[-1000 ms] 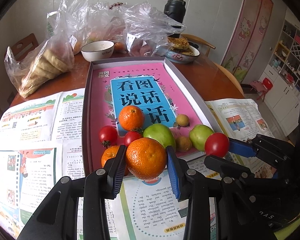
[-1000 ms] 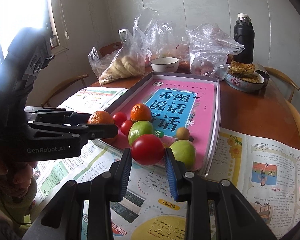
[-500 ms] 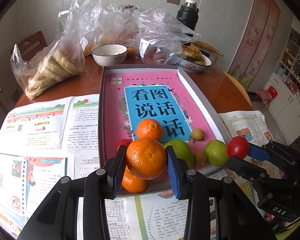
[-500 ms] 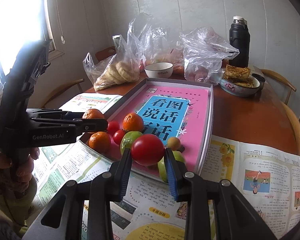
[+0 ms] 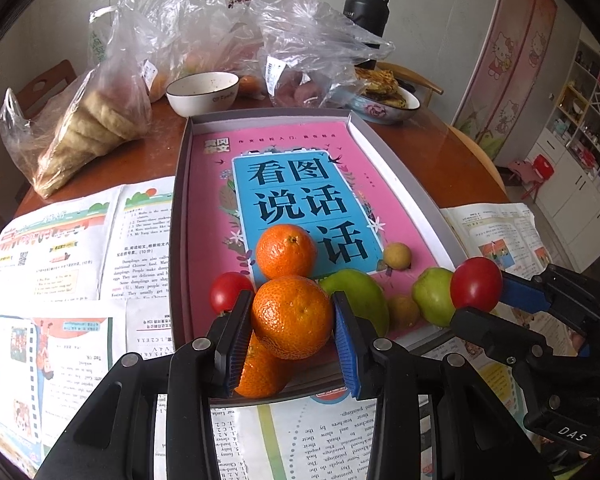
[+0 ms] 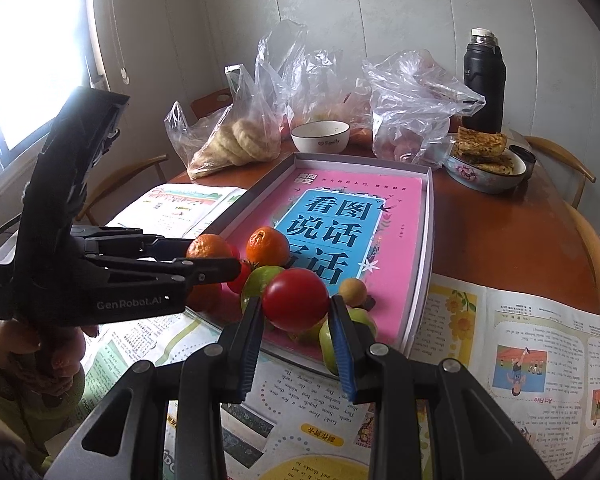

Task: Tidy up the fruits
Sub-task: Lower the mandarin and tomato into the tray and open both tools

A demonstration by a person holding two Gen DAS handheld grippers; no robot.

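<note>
Orange mandarin (image 5: 292, 317) between left fingers (image 5: 233, 344); tomato (image 6: 296, 299) between right.

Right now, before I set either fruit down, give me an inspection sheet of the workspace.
Surface: round wooden table, newspapers spread in front.
Job's things: box lid tray holding oranges, green fruits, small brown fruits, tomato.
Clutter: plastic bags, white bowl, plate of flatbread, black thermos.
Grippers: left gripper clamps orange; right gripper clamps tomato.
Cables: nothing seen.
Surroundings: chairs, window, shelving.
</note>
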